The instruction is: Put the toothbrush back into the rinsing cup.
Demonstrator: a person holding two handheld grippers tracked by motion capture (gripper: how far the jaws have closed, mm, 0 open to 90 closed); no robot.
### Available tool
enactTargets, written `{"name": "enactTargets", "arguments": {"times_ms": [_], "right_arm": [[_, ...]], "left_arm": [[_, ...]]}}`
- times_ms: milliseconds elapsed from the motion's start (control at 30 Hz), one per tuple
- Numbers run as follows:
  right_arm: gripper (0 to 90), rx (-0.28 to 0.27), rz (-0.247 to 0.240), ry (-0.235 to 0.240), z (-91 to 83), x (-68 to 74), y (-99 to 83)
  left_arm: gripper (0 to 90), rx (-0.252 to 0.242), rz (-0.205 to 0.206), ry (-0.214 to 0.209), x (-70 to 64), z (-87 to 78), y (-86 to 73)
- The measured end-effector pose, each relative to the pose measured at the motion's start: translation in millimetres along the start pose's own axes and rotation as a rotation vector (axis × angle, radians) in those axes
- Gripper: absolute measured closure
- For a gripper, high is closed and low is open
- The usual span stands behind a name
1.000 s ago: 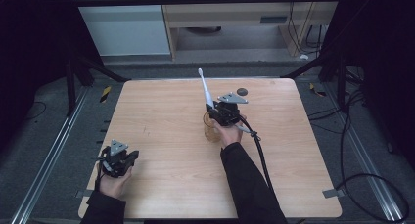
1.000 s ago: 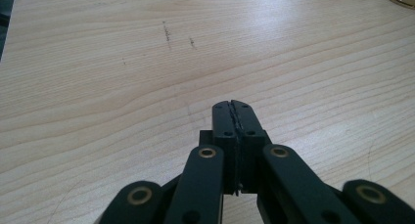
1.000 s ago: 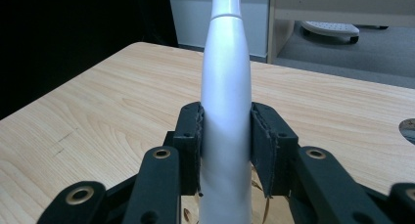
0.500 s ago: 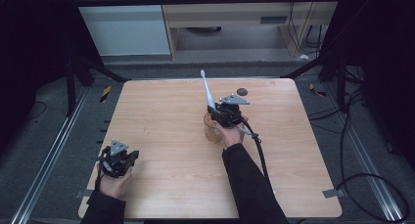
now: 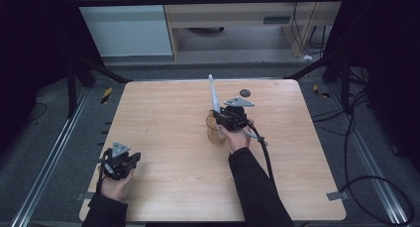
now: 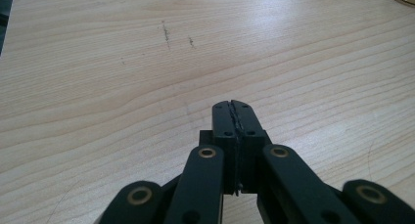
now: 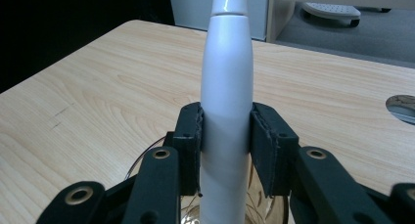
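Right tongs around white toothbrush handle, upright above glass cup

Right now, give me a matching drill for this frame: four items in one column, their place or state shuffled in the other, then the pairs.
Items
1. left hand-held gripper
2. right hand-held gripper
3. white handle
4. dark disc

Place or state
A. upright, above a clear glass
B. flat on the table near its far edge
C. shut on nothing, near corner
D. clamped on something, mid-table

Pairs: 1-C, 2-D, 3-A, 4-B
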State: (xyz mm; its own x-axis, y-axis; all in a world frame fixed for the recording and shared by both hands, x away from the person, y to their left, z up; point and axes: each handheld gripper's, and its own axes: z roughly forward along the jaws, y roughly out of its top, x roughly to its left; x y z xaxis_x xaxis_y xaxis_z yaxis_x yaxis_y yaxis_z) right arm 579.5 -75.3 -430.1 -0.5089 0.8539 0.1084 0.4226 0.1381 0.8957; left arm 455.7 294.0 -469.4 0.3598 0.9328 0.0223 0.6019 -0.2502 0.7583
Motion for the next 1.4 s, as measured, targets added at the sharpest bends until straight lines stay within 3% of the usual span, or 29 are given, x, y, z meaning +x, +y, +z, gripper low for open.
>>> {"name": "enactTargets", "arguments": {"times_ms": [700,1067,1400], "right_arm": [[65.5,0.048,-0.004,0.005,-1.9,-3.3,-10.9],[61.1,0.006,-0.002,0.002,-12.0,-4.7,-5.7],[63.1,-0.036,-0.004,0.036,-22.7,-3.0,0.6]], "left_arm": [[89.1,0.002,0.002,0.001,-0.4,0.4,-0.1],[89.0,0.002,0.003,0.0,-0.9,0.5,0.0],[89.0,-0.001,0.003,0.0,-1.1,0.1,0.1]]}}
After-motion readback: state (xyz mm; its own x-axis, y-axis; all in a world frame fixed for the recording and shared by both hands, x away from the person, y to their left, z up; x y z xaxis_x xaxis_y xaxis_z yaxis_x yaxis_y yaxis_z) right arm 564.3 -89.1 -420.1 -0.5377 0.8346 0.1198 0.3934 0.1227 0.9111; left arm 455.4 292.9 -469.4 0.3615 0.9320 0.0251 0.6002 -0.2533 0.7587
